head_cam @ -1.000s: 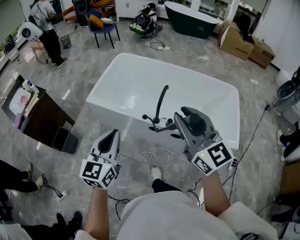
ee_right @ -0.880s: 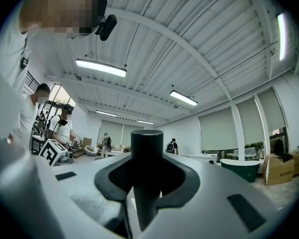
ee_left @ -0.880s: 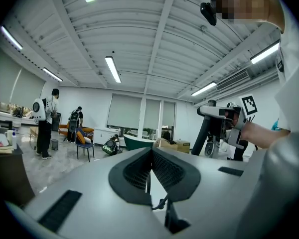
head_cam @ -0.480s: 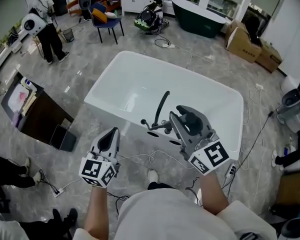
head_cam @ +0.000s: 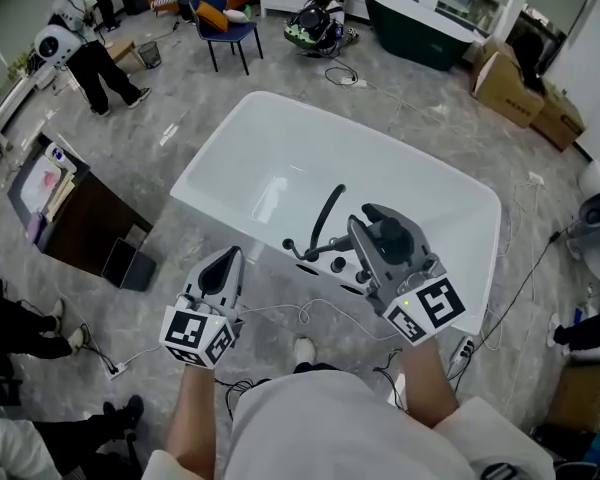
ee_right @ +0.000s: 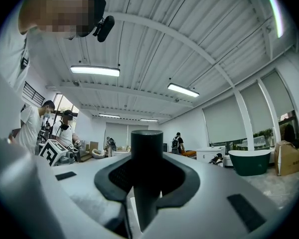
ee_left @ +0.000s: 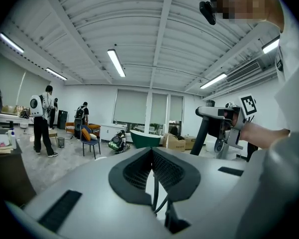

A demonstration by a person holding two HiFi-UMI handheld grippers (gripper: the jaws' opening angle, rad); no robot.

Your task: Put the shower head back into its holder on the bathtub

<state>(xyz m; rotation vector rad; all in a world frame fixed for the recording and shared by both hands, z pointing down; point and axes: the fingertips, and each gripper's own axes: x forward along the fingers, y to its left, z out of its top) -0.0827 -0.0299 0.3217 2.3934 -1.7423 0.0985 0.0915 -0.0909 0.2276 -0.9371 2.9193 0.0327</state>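
Note:
The white bathtub (head_cam: 195,193) lies ahead, with a black curved tap (head_cam: 327,213) and black fittings (head_cam: 315,253) on its near rim. My right gripper (head_cam: 358,236) hovers at that rim, just right of the fittings. It is shut on the black shower head (ee_right: 146,173), whose round handle stands upright between the jaws. In the left gripper view the same handle (ee_left: 199,138) hangs from the right gripper (ee_left: 224,121). My left gripper (head_cam: 225,260) is left of the fittings, short of the tub's wall, its jaws shut and empty (ee_left: 152,171). A pale hose (head_cam: 300,313) trails on the floor.
A dark cabinet (head_cam: 80,233) stands left of the tub. Cables and a power strip (head_cam: 115,368) lie on the floor by my feet. People (head_cam: 85,53), a blue chair (head_cam: 228,28), a dark green tub (head_cam: 425,18) and cardboard boxes (head_cam: 520,88) are at the back.
I have stepped closer to the tub, and it now sits nearer in the head view. Both grippers have moved forward with me, and the right one now reaches the near rim.

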